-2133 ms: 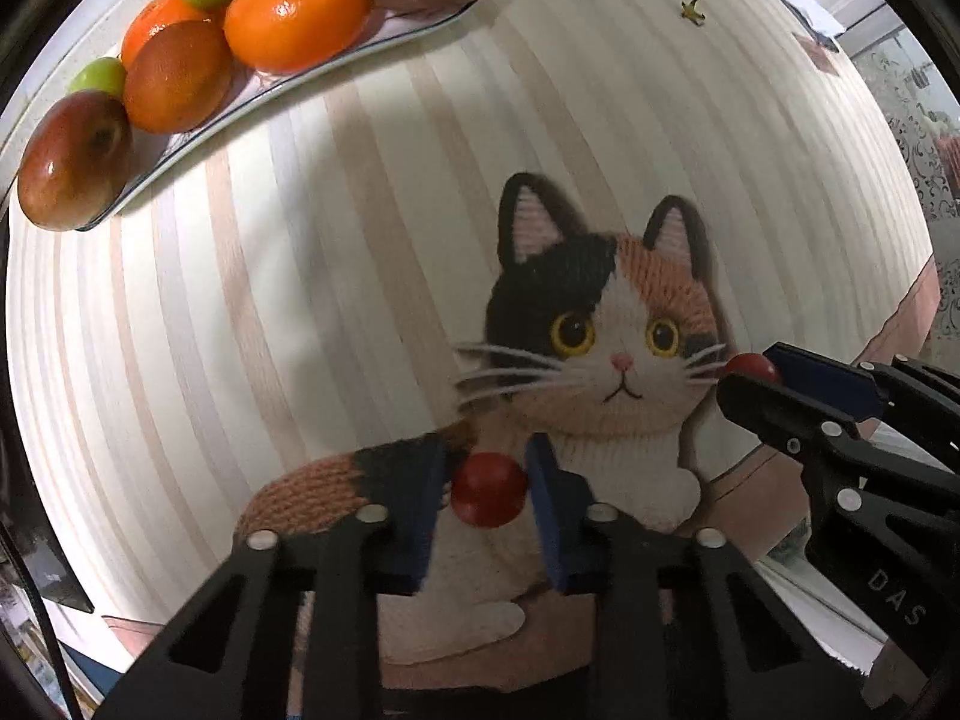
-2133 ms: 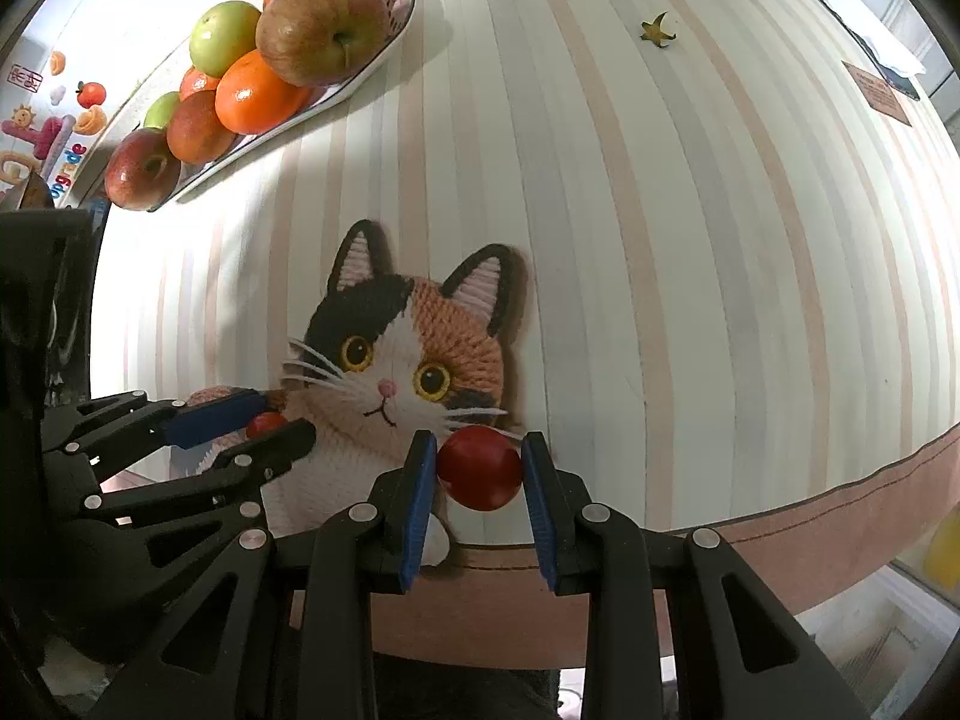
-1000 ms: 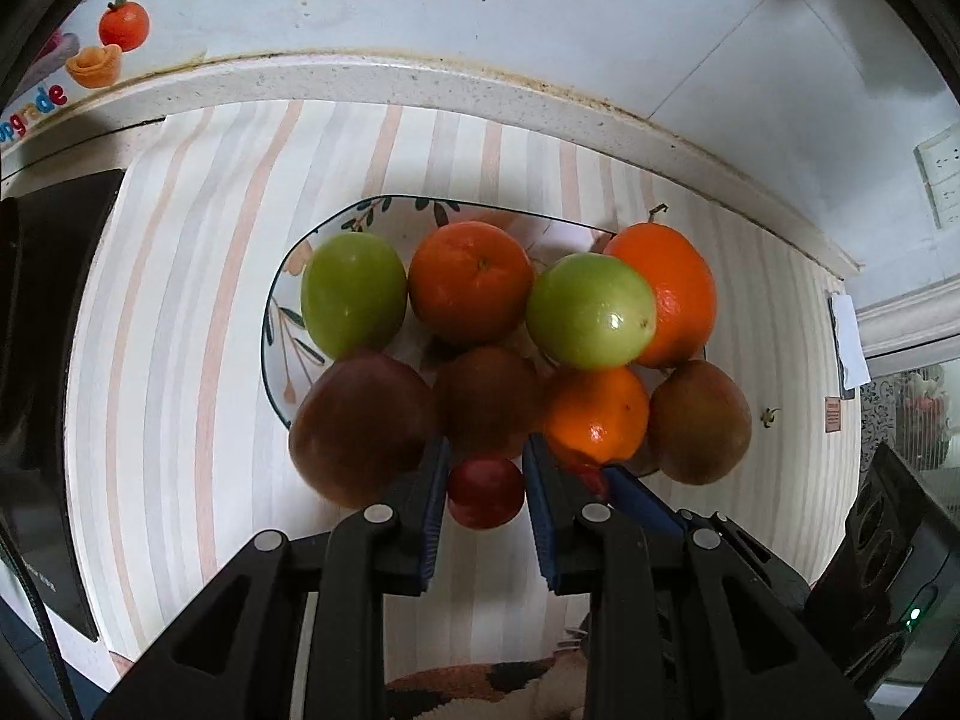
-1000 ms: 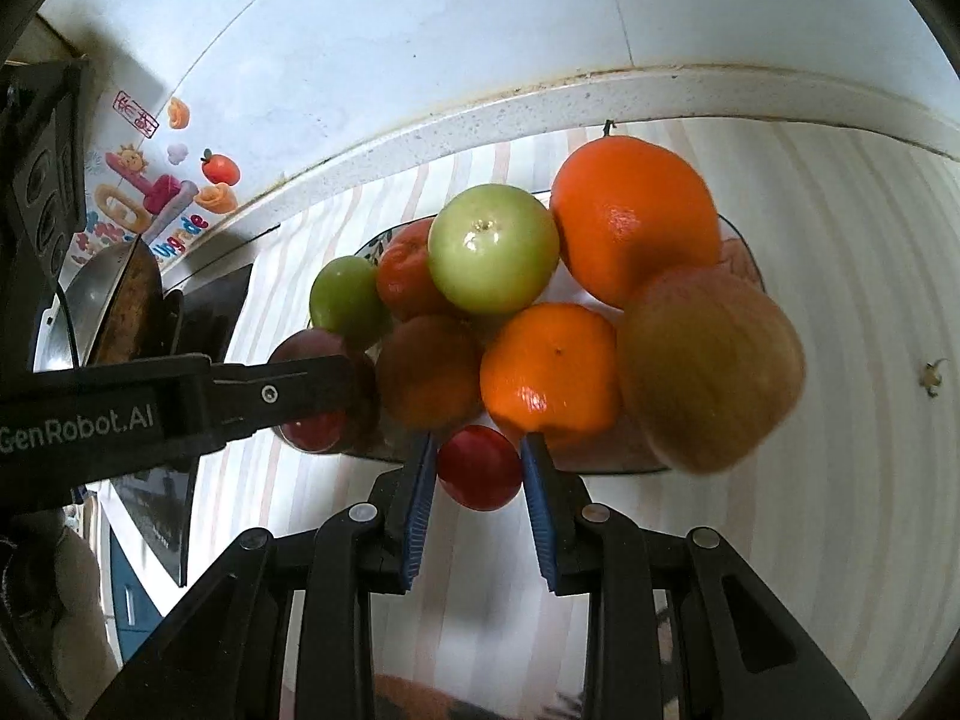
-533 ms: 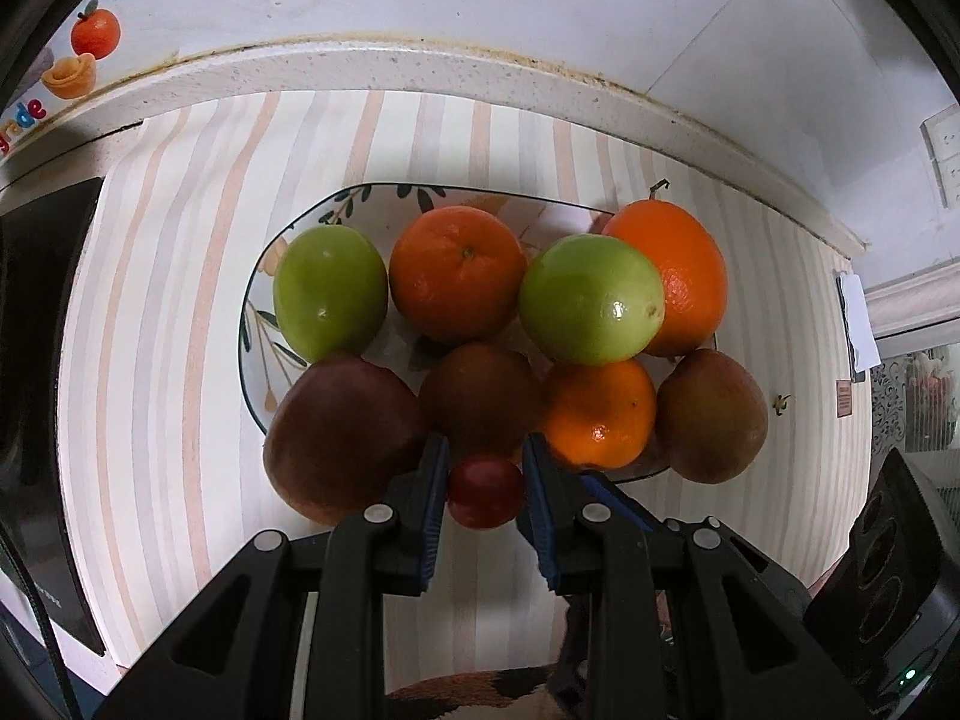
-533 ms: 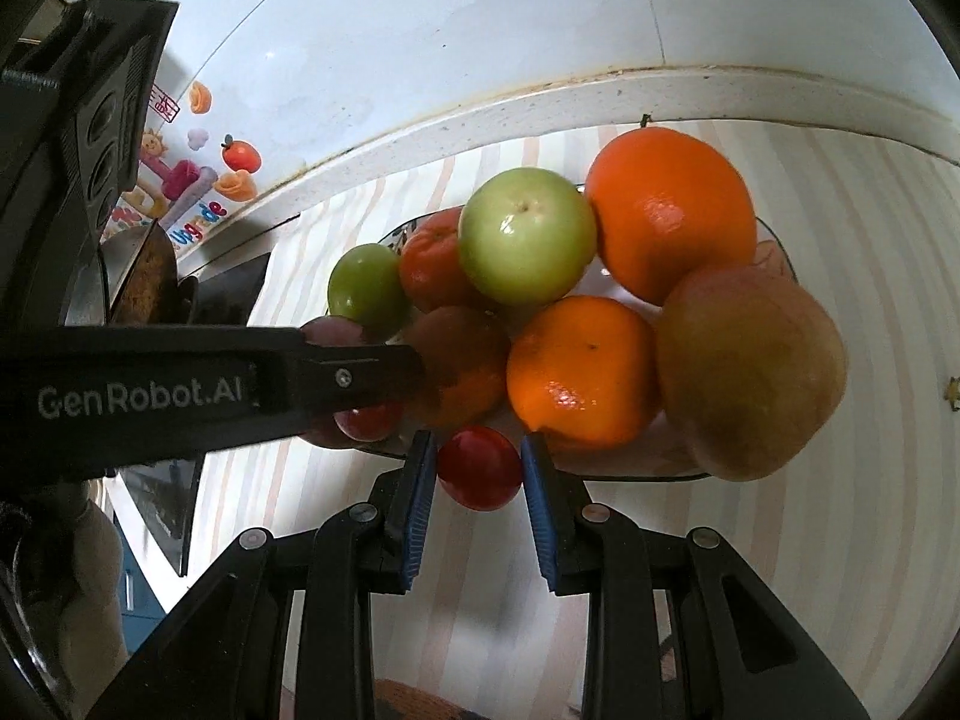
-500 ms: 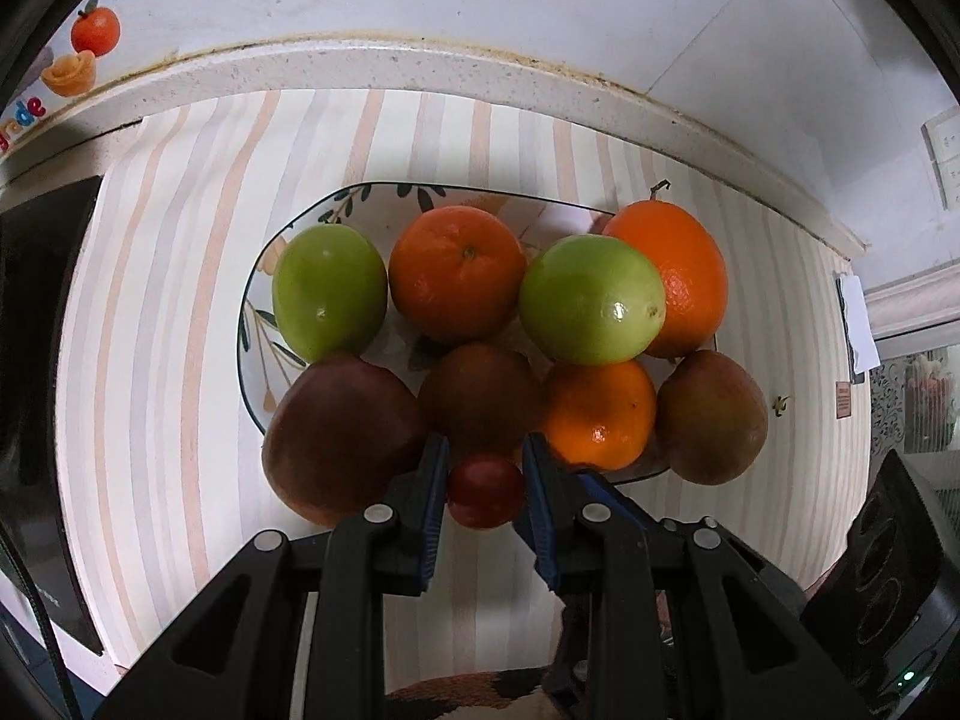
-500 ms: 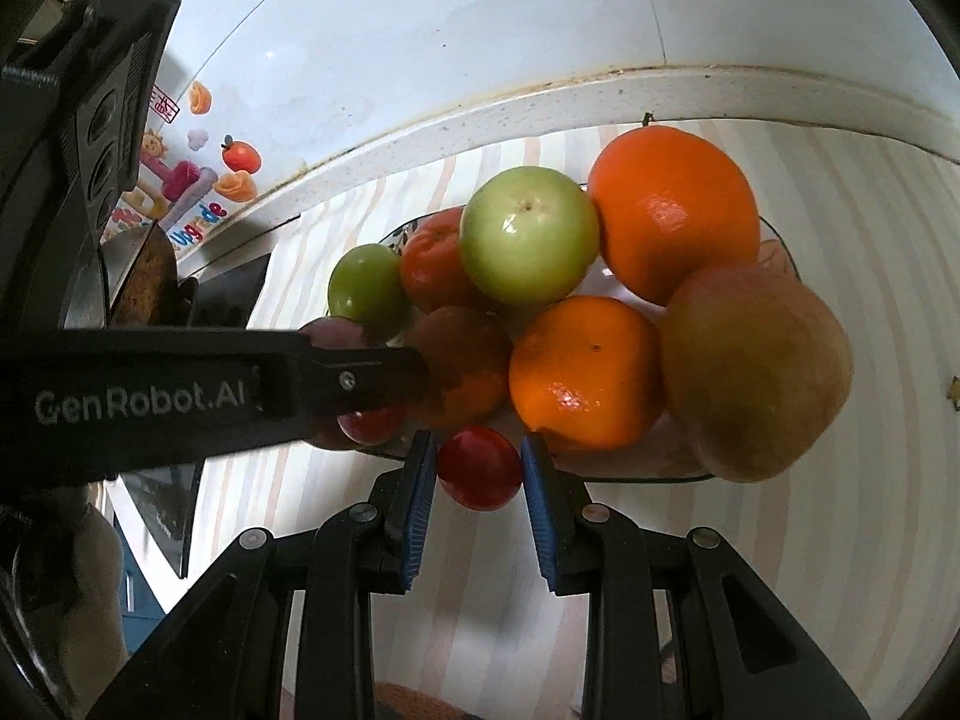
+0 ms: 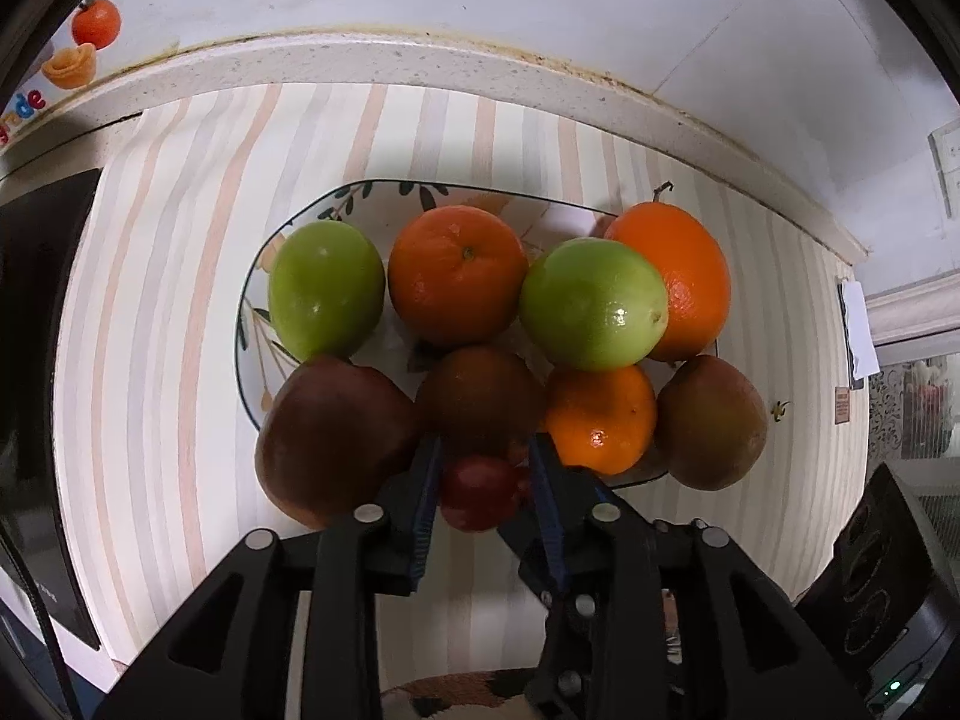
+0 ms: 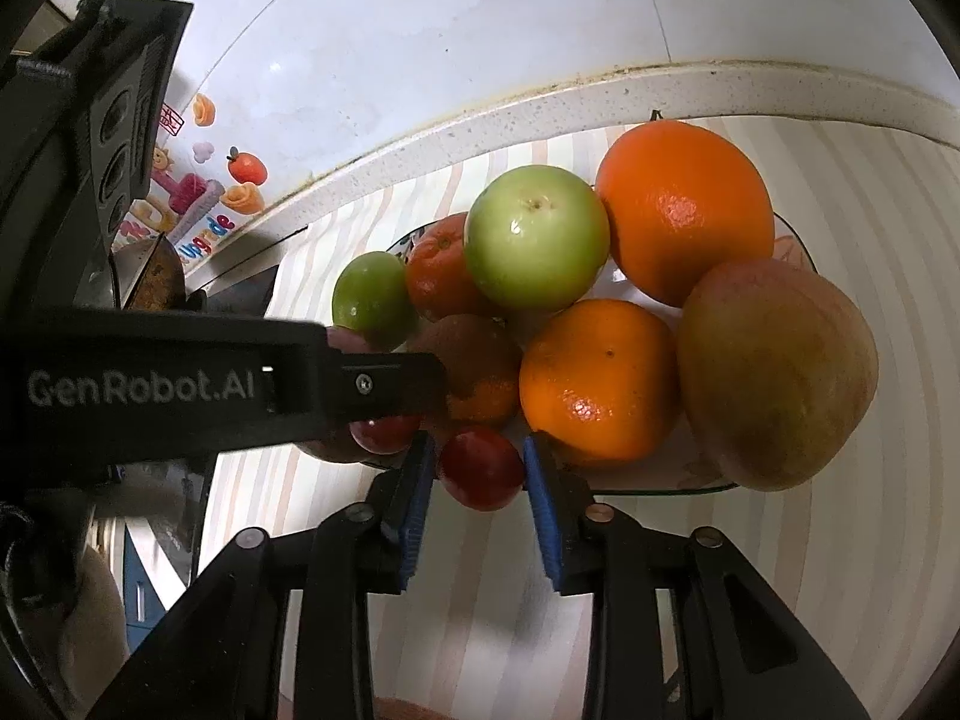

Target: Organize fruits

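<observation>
Red cherry tomatoes sit clamped, one per gripper: left gripper point(image 9: 483, 495) on one tomato point(image 9: 480, 495), right gripper point(image 10: 480, 468) on another point(image 10: 480, 468), both at the plate's point(image 9: 384, 195) near rim. Judged light, smooth, easily crushed; pads belong across the widest part.

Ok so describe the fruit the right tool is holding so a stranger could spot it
Find the patterned plate piled with fruit on the striped cloth. At its near edge, the right tool grips a small red fruit. It is far smaller than the oranges and green apples behind it, glossy and dark red.
</observation>
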A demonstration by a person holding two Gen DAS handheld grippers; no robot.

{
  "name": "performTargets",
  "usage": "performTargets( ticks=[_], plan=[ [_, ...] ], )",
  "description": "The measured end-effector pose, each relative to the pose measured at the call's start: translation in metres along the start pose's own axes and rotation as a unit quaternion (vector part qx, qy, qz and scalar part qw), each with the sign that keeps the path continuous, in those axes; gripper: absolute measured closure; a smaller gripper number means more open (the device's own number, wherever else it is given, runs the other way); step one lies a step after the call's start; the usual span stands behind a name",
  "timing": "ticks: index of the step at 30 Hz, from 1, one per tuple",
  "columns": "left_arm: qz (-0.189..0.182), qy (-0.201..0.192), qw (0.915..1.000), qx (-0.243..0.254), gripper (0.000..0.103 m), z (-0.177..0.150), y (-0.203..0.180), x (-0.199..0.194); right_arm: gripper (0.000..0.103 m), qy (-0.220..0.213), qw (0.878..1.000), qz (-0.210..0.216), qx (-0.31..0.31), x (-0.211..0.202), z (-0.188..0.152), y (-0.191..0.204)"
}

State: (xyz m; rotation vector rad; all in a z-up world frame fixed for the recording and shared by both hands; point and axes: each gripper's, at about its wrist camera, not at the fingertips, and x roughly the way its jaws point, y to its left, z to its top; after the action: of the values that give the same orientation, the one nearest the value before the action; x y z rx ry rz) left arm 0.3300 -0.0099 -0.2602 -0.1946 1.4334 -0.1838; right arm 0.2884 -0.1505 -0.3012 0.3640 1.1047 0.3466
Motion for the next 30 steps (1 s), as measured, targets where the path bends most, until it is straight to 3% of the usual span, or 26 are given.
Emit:
performTargets(
  ticks=[2, 3, 4, 6, 7, 9, 13, 15, 18, 20, 23, 24, 25, 27, 30],
  plan=[
    [-0.007, -0.006, 1.0000, 0.000, 0.063, -0.001, 0.000, -0.007, 0.037, -0.007, 1.000, 0.004, 0.005, -0.008, 0.000, 0.000],
    [-0.012, -0.009, 0.9999, 0.000, 0.057, -0.002, 0.000, -0.012, 0.009, -0.013, 1.000, 0.001, 0.007, -0.014, 0.000, 0.001],
    [-0.014, -0.012, 0.9998, 0.002, 0.052, -0.003, 0.000, -0.017, 0.002, -0.019, 1.000, 0.003, 0.012, -0.021, -0.001, 0.001],
    [0.002, -0.024, 0.9997, 0.009, 0.018, -0.005, -0.001, -0.026, 0.002, -0.035, 0.999, 0.006, 0.024, -0.040, -0.002, 0.000],
    [0.012, -0.035, 0.9992, 0.017, 0.013, -0.007, -0.002, -0.032, 0.002, -0.037, 0.999, -0.003, 0.029, -0.049, -0.003, 0.000],
    [0.030, -0.051, 0.9979, 0.026, 0.013, -0.011, -0.002, -0.042, 0.002, -0.045, 0.998, -0.004, 0.040, -0.064, -0.004, -0.003],
    [0.061, -0.076, 0.9945, 0.038, 0.013, -0.022, 0.002, -0.056, 0.002, -0.040, 0.997, -0.049, 0.037, -0.080, -0.005, -0.004],
    [0.078, -0.086, 0.9926, 0.036, 0.013, -0.032, 0.006, -0.061, 0.002, -0.025, 0.996, -0.080, 0.028, -0.080, -0.006, -0.003],
    [0.102, -0.088, 0.9905, 0.029, 0.013, -0.057, 0.016, -0.059, 0.002, 0.020, 0.997, -0.067, 0.016, -0.069, -0.015, -0.002],
    [0.110, -0.075, 0.9908, 0.025, 0.013, -0.073, 0.023, -0.050, 0.006, 0.075, 0.994, -0.076, -0.004, -0.048, -0.028, 0.004],
    [0.124, -0.042, 0.9914, 0.011, 0.013, -0.096, 0.034, -0.027, 0.044, 0.135, 0.985, -0.099, -0.031, -0.018, -0.055, 0.001],
    [0.127, -0.031, 0.9915, 0.006, 0.013, -0.103, 0.038, -0.020, 0.065, 0.155, 0.980, -0.116, -0.039, -0.009, -0.062, -0.001],
    [0.126, -0.023, 0.9917, 0.000, 0.013, -0.109, 0.040, -0.014, 0.071, 0.168, 0.978, -0.116, -0.038, -0.003, -0.070, -0.004],
    [0.126, -0.014, 0.9918, -0.010, 0.013, -0.116, 0.044, -0.007, 0.082, 0.145, 0.980, -0.124, -0.058, -0.009, -0.077, -0.004],
    [0.122, -0.011, 0.9922, -0.024, 0.013, -0.119, 0.049, -0.003, 0.086, 0.125, 0.987, -0.096, -0.025, -0.021, -0.071, -0.015]
  ],
)
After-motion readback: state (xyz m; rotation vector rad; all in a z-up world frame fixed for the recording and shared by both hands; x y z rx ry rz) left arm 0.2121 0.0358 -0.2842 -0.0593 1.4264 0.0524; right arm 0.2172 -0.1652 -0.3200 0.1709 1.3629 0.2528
